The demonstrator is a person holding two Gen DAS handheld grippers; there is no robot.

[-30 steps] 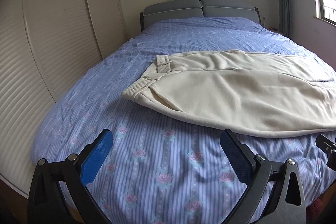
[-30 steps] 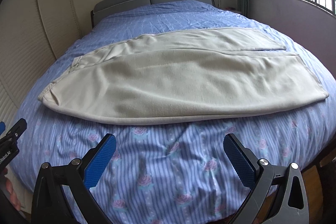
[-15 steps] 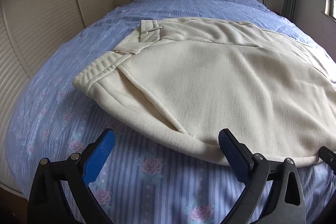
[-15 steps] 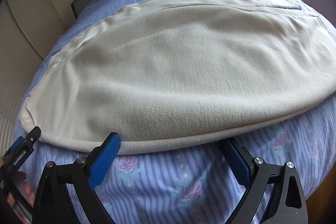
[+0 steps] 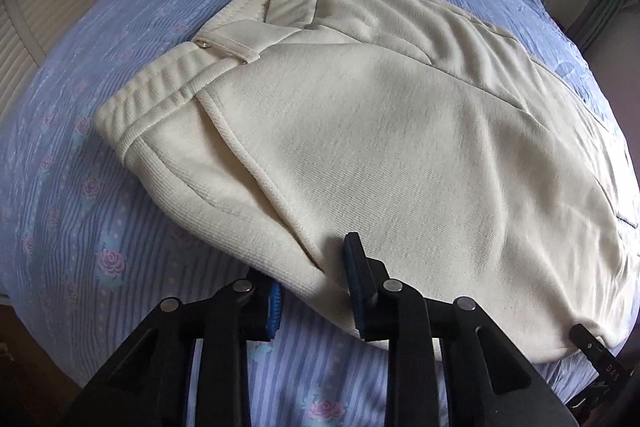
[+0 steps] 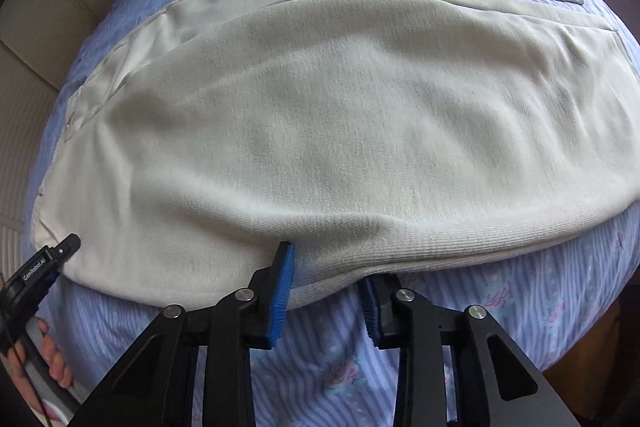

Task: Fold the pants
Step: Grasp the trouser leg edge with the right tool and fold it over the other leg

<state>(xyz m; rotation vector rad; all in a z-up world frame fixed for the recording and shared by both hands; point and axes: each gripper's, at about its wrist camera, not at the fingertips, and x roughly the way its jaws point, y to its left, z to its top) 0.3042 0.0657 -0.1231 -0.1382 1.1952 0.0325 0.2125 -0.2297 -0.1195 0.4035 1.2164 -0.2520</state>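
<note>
Cream pants (image 5: 400, 147) lie flat and lengthwise-folded on a bed covered by a blue striped sheet (image 5: 100, 219) printed with roses. Taking the pants as the landmark: the elastic waistband (image 5: 152, 99) is at their left end in the left wrist view, with a belt loop (image 5: 224, 47) just beyond it, and the legs run off to the right.

Left gripper (image 5: 314, 287): at the pants' near folded edge, a little way in from the waistband. Its jaws are narrowed around that edge, one blue pad lying on top of the cloth and the other tucked below it; the fabric bunches between them, so the edge is pinched.

Right gripper (image 6: 326, 287): at the same near edge, farther along the leg. One pad rests on top of the fabric, the other under the hem, clamping the edge. The left gripper's tip (image 6: 60, 255) touches the pants near their waist end.
</note>
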